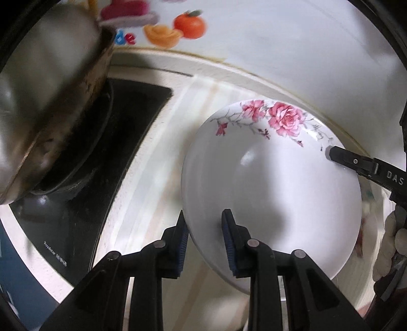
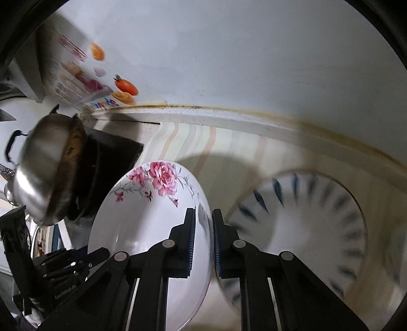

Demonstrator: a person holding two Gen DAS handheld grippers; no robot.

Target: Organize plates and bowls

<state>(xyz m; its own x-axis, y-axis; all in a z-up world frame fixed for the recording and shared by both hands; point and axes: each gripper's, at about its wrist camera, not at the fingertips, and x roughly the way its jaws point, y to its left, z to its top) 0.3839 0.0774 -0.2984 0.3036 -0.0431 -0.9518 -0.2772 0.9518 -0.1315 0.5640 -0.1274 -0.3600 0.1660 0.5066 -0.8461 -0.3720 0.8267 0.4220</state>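
A white plate with pink roses (image 1: 269, 183) is held above the striped counter by both grippers. My left gripper (image 1: 203, 226) is shut on its near rim, one finger inside the dish and one outside. My right gripper (image 2: 203, 216) is shut on the opposite rim of the same rose plate (image 2: 152, 221); its finger (image 1: 356, 163) shows at the plate's right edge in the left wrist view. A white plate with blue dashes (image 2: 310, 229) lies blurred on the counter to the right, below the right gripper.
A steel wok (image 1: 51, 109) sits on a black gas stove (image 1: 114, 142) to the left; the wok also shows in the right wrist view (image 2: 43, 168). A white wall with fruit stickers (image 1: 188, 23) backs the counter (image 2: 193, 137).
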